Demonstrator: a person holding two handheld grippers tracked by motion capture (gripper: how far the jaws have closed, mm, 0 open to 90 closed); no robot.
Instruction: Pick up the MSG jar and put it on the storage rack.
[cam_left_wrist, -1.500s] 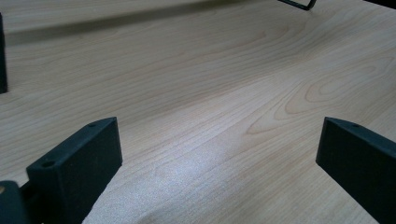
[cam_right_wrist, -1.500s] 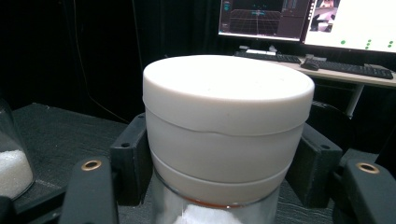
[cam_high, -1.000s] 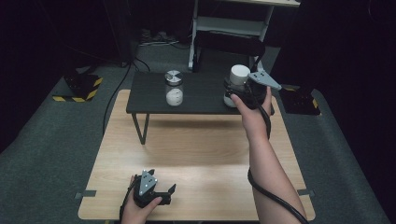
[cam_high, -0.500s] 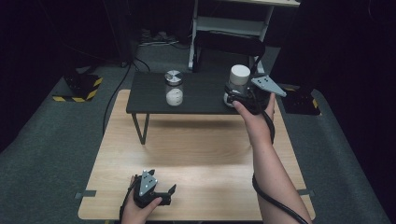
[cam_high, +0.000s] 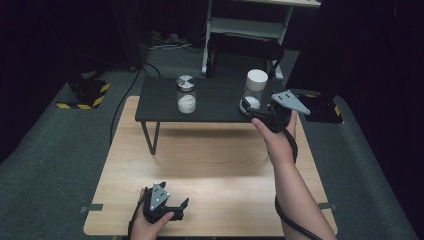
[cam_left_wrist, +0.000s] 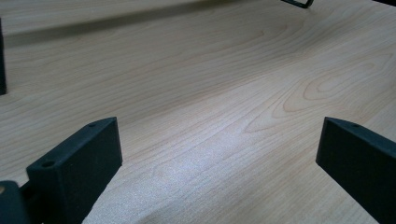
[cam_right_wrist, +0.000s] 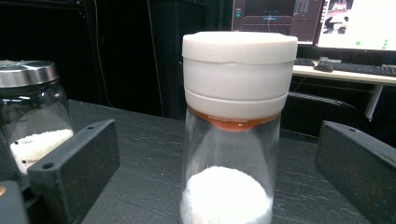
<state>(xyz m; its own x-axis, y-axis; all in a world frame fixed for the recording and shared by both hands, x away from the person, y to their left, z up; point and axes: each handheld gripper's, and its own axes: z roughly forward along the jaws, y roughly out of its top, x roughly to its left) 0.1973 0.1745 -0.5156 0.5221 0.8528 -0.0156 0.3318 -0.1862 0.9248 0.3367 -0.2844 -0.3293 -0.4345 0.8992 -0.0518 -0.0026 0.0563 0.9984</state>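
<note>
- We see the right gripper (cam_high: 256, 111) held out at the near edge of the shelf (cam_high: 165, 111), a dark raised board at the far end of the table (cam_high: 220, 165). Its jaws stand apart, one each side of the tall jar (cam_right_wrist: 239, 126), which sits between them, seemingly untouched. We judge this a line-up for a grasp low on the glass.
- The tall jar stands upright at the shelf's right end, white lid on, white powder heaped in its base.
- A short jar (cam_high: 185, 94) with a metal lid stands well apart, to the left on the shelf; it too holds white powder. It looks out of the gripper's path.
- The left gripper (cam_high: 175, 210) lies low over the table's near edge, jaws wide apart, nothing between them. We take it as parked, idle.
- Hard to make out: in the high view the right gripper covers the tall jar's base, so we cannot tell contact there.
- In the right gripper view the tall jar's foot and the short jar's left side are cut off.
- The room behind is dark; screens glow at far right.
</note>
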